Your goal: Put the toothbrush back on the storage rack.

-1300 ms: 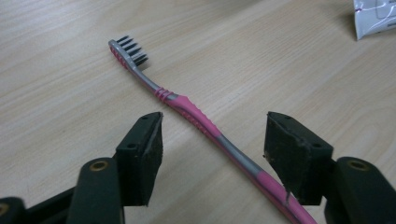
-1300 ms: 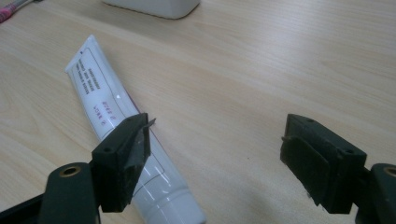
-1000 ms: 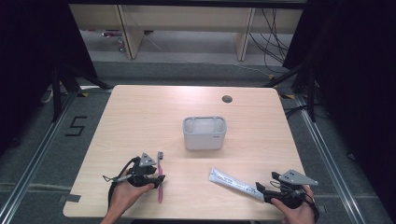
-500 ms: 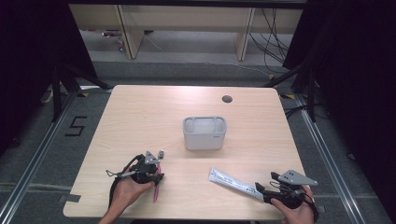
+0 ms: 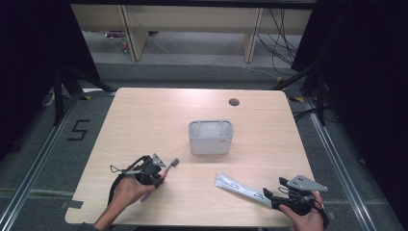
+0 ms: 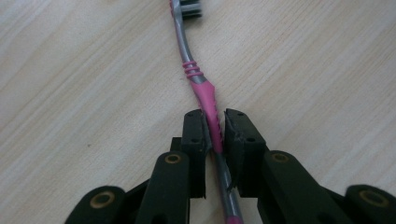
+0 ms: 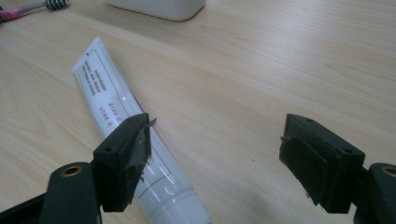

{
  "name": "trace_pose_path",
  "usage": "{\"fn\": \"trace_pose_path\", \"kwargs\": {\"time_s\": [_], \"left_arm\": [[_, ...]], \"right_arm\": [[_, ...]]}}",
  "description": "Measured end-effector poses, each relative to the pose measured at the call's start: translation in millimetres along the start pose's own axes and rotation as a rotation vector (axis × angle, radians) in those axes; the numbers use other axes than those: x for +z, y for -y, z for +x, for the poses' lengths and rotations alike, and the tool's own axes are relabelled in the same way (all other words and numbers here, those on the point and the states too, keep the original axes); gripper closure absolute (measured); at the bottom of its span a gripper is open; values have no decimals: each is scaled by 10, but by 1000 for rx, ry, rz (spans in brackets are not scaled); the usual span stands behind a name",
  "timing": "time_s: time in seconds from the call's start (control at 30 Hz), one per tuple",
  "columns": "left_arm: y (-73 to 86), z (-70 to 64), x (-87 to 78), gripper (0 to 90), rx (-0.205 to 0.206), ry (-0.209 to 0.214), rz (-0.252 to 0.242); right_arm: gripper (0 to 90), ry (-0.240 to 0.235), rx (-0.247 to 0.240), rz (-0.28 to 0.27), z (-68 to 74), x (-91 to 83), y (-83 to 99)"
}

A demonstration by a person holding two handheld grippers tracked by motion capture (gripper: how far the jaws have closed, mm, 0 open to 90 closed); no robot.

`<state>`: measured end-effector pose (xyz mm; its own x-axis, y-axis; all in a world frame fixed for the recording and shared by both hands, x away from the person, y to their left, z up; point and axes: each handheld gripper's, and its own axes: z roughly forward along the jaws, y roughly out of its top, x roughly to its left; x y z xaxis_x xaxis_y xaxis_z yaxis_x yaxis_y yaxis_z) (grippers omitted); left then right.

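1. One toothbrush [image 5: 166, 168], at 7 o'clock on the table.
2. One tube [image 5: 240, 188], at 5 o'clock.
3. One holder [image 5: 210, 137], at the centre.
4. Two grippers: left [image 5: 161, 172], right [image 5: 267, 196].
5. One table [image 5: 144, 115].

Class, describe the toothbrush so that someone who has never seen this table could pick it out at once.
Start at the wooden table and find the white holder near its middle. Nearer the person, at their left, lies the toothbrush, its handle between the left gripper's jaws. Unlike the broad white tube, it is thin, pink and grey, with dark bristles.
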<state>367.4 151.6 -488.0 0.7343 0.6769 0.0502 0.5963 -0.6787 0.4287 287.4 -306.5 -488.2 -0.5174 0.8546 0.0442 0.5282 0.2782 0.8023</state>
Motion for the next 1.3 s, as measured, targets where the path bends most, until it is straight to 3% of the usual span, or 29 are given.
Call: {"fn": "trace_pose_path", "kwargs": {"time_s": [0.43,0.63,0.87,0.93,1.3], "left_arm": [[-138,74,14,815,31,53,119],[-234,40,23,815,74,67,182],[-290,54,33,815,93,81,216],[-301,52,35,815,89,83,226],[-340,80,73,820,96,94,274]], "right_arm": [[250,-11,0,12,1,3,0],[250,-15,1,12,3,6,1],[251,-14,-4,5,8,12,1],[251,-26,31,24,33,0,-2],[252,-23,26,21,35,8,0]]}}
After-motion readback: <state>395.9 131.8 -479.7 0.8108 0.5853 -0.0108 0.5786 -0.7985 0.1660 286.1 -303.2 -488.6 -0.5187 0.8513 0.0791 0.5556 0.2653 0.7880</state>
